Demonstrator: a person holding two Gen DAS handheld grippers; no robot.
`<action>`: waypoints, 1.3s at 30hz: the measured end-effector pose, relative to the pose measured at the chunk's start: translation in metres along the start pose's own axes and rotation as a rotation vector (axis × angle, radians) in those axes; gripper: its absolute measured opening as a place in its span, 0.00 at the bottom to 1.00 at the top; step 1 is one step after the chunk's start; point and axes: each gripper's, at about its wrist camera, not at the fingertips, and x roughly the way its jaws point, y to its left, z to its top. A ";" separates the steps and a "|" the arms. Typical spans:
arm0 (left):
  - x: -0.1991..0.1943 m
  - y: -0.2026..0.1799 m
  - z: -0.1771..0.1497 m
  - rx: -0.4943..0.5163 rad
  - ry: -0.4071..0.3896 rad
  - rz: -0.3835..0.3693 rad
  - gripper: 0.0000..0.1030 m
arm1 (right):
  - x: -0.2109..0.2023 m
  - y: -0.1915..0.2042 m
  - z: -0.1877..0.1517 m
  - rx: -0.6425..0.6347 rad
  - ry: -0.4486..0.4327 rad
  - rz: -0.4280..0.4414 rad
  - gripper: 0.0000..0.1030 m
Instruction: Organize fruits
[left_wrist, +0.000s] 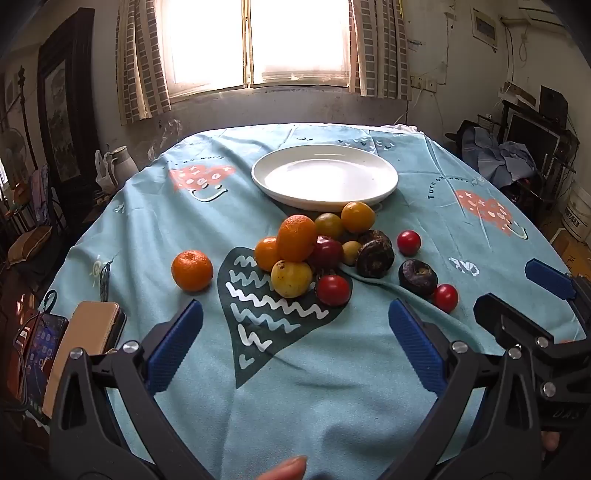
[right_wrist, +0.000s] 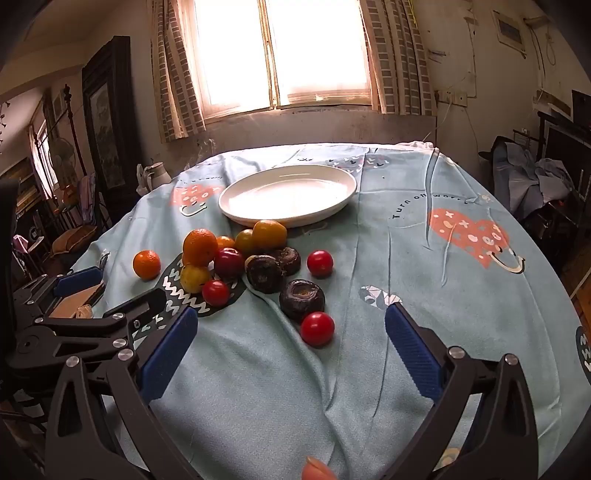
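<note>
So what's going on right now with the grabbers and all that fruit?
Left gripper and right gripper both open, empty. Fruit pile on the tablecloth, white plate behind it bare. Nothing blocking the way.

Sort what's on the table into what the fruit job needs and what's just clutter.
For the job: white plate, lone mandarin, piled fruit, three dark round fruits, red cherry tomatoes, left gripper and right gripper, both open.

Lying about: phone, tan wallet, patterned tablecloth.
</note>
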 end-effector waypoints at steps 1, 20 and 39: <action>0.000 0.000 0.000 0.000 0.001 0.000 0.98 | 0.000 0.000 0.000 -0.001 0.000 0.000 0.99; 0.000 0.000 0.000 0.003 0.004 0.002 0.98 | -0.001 0.001 0.001 0.000 -0.002 0.000 0.99; 0.000 0.000 0.000 0.003 0.007 0.002 0.98 | -0.003 0.000 0.002 0.000 -0.002 0.000 0.99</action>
